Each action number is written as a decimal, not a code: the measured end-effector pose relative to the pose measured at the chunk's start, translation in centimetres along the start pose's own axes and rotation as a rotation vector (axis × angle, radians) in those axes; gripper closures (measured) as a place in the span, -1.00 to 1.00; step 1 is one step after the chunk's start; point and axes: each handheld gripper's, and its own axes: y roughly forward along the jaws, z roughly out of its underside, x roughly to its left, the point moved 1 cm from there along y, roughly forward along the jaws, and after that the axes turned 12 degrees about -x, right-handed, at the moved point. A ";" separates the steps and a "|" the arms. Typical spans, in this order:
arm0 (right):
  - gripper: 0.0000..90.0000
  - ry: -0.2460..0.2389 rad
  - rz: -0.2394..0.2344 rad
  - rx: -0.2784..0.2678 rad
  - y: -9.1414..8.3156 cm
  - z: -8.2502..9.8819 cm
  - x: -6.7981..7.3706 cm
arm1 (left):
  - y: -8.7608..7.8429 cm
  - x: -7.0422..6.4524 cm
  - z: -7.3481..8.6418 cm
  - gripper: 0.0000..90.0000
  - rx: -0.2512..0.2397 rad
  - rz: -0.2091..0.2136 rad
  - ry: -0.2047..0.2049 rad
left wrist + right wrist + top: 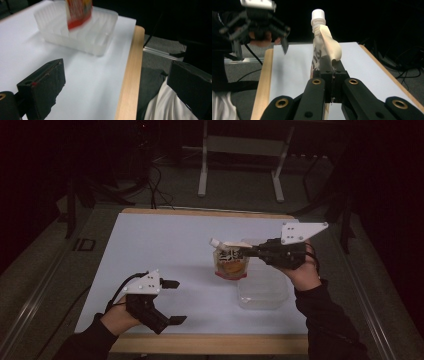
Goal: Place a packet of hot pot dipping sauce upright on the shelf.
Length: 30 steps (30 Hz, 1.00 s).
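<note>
A spouted drink pouch with a white cap and orange-red print hangs upright just above the table. My right gripper is shut on its top edge from the right. In the right gripper view the jaws pinch the pouch below the cap. My left gripper rests low at the table's front left, jaws wide apart with nothing between them. In the left gripper view its jaws frame bare table, with the pouch's bottom blurred farther off. The left gripper also appears beyond the pouch in the right gripper view.
A clear plastic container sits on the white table right of and nearer than the pouch; it also shows in the left gripper view. A wooden edge runs along the front. A metal stand is on the floor beyond.
</note>
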 end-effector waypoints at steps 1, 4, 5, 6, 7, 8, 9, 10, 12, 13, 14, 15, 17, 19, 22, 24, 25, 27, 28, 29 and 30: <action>1.00 -0.014 0.008 -0.003 -0.1 0.0 -0.2 | 0.1 0.0 0.5 -0.96 0.003 -0.003 0.000; 1.00 -0.014 0.024 -0.006 -0.4 0.0 -0.8 | 0.2 0.1 2.1 -0.96 0.016 -0.010 -0.021; 1.00 -0.018 0.026 -0.001 -0.5 0.1 -1.0 | 0.2 0.2 2.6 -0.96 0.014 -0.010 -0.019; 1.00 -0.022 0.034 0.000 -0.6 0.1 -1.2 | 0.2 0.2 3.2 -0.96 0.022 -0.011 -0.028; 1.00 -0.020 0.042 0.000 -0.7 0.2 -1.4 | 0.3 0.2 3.7 -0.96 0.030 -0.007 -0.041; 1.00 -0.022 0.039 0.001 -0.9 0.3 -1.6 | 0.2 0.2 4.2 -0.96 0.039 -0.005 -0.044; 1.00 -0.024 0.047 0.005 -1.0 0.3 -1.9 | 0.2 0.3 4.7 -0.96 0.042 -0.011 -0.053; 1.00 -0.021 0.055 0.007 -1.1 0.3 -2.1 | 0.2 0.3 5.2 -0.96 0.048 -0.014 -0.062; 1.00 -0.026 0.061 0.013 -1.4 0.4 -2.6 | 0.1 0.4 6.0 -0.96 0.050 -0.022 -0.074; 1.00 -0.022 0.067 0.014 -1.6 0.4 -2.9 | 0.0 0.4 6.3 -0.96 0.049 -0.027 -0.080; 1.00 -0.019 0.067 0.017 -1.8 0.5 -3.2 | 0.0 0.5 6.7 -0.96 0.044 -0.029 -0.091; 1.00 -0.021 0.075 0.015 -1.9 0.5 -3.4 | 0.0 0.6 7.0 -0.96 0.041 -0.033 -0.096; 1.00 -0.017 0.082 0.015 -2.3 0.5 -3.9 | -0.1 0.7 7.4 -0.96 0.039 -0.038 -0.100; 1.00 -0.012 0.094 0.015 -2.6 0.6 -4.4 | 0.0 0.8 7.6 -0.96 0.052 -0.045 -0.095; 1.00 -0.011 0.109 0.021 -3.1 0.7 -5.1 | 0.1 0.7 7.8 -0.96 0.056 -0.051 -0.080; 1.00 -0.015 0.117 0.028 -3.4 0.8 -5.5 | 0.2 0.7 7.9 -0.96 0.056 -0.051 -0.081; 1.00 -0.012 0.117 0.028 -3.6 0.9 -5.8 | 0.2 0.7 8.0 -0.96 0.054 -0.055 -0.080; 1.00 -0.015 0.127 0.033 -3.8 1.0 -6.2 | 0.2 0.8 8.1 -0.96 0.051 -0.060 -0.089; 1.00 -0.015 0.127 0.033 -3.8 1.0 -6.2 | 0.2 0.8 8.1 -0.96 0.051 -0.060 -0.089; 1.00 -0.015 0.132 0.036 -4.0 1.1 -6.5 | 0.2 0.9 8.2 -0.96 0.051 -0.065 -0.088; 1.00 -0.011 0.143 0.036 -4.3 1.3 -6.9 | 0.2 0.9 8.2 -0.96 0.051 -0.063 -0.093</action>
